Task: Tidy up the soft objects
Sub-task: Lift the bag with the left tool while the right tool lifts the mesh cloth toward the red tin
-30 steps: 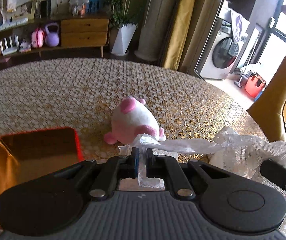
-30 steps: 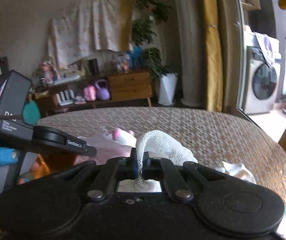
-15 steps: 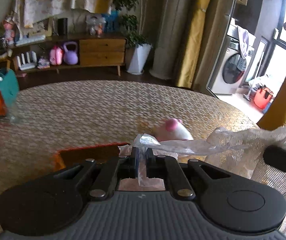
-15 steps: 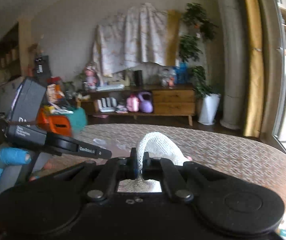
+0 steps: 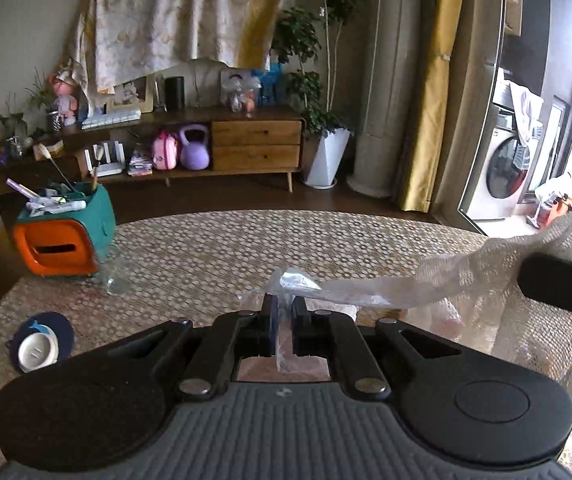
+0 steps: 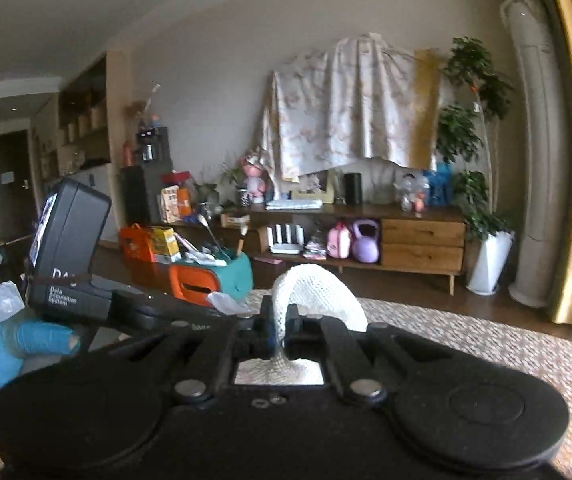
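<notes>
My left gripper (image 5: 284, 314) is shut on the clear plastic edge (image 5: 349, 288) of a white mesh bag (image 5: 525, 252), held above the round table (image 5: 214, 248). The bag stretches right to my right gripper, seen as a black bar (image 5: 561, 286). In the right wrist view my right gripper (image 6: 282, 320) is shut on the bag's white mesh (image 6: 317, 290). A pink shape (image 5: 449, 320) shows faintly through the bag below the stretched edge. The left gripper body (image 6: 78, 256) and a blue-gloved hand (image 6: 10, 344) are at left.
On the table's left stand an orange and teal holder (image 5: 64, 232) with pens, a clear glass (image 5: 112, 270) and a dark blue coaster with a white disc (image 5: 40, 346). A wooden sideboard (image 5: 222, 144) and a washing machine (image 5: 505, 168) lie beyond.
Both grippers have lifted and tilted up with the bag stretched between them. The pink and white plush and the orange box have dropped out of the left wrist view.
</notes>
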Available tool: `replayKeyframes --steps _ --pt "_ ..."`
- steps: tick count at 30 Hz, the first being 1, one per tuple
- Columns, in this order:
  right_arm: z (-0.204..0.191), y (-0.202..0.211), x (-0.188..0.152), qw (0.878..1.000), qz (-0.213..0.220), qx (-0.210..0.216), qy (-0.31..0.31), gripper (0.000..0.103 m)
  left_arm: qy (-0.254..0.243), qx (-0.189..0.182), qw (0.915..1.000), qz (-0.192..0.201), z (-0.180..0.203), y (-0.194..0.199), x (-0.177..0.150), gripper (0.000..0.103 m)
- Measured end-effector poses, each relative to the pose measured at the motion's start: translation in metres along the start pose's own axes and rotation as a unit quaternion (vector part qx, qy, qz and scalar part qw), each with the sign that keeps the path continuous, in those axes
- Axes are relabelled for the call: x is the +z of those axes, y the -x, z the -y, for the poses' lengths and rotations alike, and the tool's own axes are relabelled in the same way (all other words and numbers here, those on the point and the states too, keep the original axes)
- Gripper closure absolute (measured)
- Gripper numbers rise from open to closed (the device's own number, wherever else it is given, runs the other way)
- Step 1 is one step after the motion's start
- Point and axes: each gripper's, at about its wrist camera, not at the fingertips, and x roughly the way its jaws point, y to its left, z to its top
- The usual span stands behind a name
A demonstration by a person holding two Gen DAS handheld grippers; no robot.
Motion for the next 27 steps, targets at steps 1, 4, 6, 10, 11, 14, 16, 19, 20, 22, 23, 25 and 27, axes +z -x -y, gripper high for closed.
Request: replayKeyframes --steps 1,4,6,10,11,14,16,19,20,22,23,25,27 --pt "-0.002 -0.004 0.001 1.0 0.0 0.002 0.002 0.1 -0.001 0.001 1.0 0.0 -0.002 -0.002 0.0 0.096" --pt "-0.003 -0.019 -0.002 1.0 -0.01 0.006 0.001 0.1 -0.006 0.006 0.9999 -0.01 -0.006 -0.012 -0.004 0.096" --pt "-0.003 -0.028 -0.01 1.0 -0.023 0.005 -0.002 0.099 -0.006 0.007 0.9998 -0.02 -0.008 -0.022 -0.009 0.096" --pt "0.002 -0.045 -0.031 0.998 -0.055 0.001 -0.011 0.099 -0.01 0.005 0.9992 -0.038 -0.011 -0.04 -0.022 0.096" --pt "0.004 -0.048 -0.036 0.998 -0.063 0.0 -0.014 0.099 -0.012 0.002 0.999 -0.043 -0.009 -0.044 -0.025 0.096" --pt "0.006 -0.058 -0.049 0.996 -0.085 -0.006 -0.015 0.099 -0.022 -0.004 0.9982 -0.056 -0.004 -0.057 -0.032 0.096" --pt "0.008 -0.064 -0.058 0.995 -0.097 -0.01 -0.017 0.099 -0.028 -0.005 0.9975 -0.065 0.0 -0.066 -0.036 0.096" --pt "0.01 -0.07 -0.069 0.993 -0.112 -0.016 -0.019 0.099 -0.03 -0.007 0.9964 -0.079 0.004 -0.079 -0.043 0.096" --pt "0.01 -0.073 -0.073 0.993 -0.118 -0.018 -0.019 0.099 -0.033 -0.009 0.996 -0.083 0.005 -0.083 -0.045 0.096" --pt "0.012 -0.078 -0.08 0.991 -0.127 -0.022 -0.017 0.099 -0.038 -0.009 0.9951 -0.091 0.007 -0.09 -0.048 0.096" --pt "0.012 -0.081 -0.084 0.991 -0.134 -0.023 -0.017 0.099 -0.039 -0.008 0.9946 -0.096 0.008 -0.096 -0.05 0.096" --pt "0.012 -0.09 -0.093 0.989 -0.147 -0.025 -0.012 0.099 -0.037 -0.008 0.9937 -0.106 0.009 -0.104 -0.051 0.096" --pt "0.01 -0.099 -0.101 0.987 -0.159 -0.027 -0.003 0.099 -0.035 -0.014 0.9924 -0.118 0.01 -0.113 -0.054 0.096"
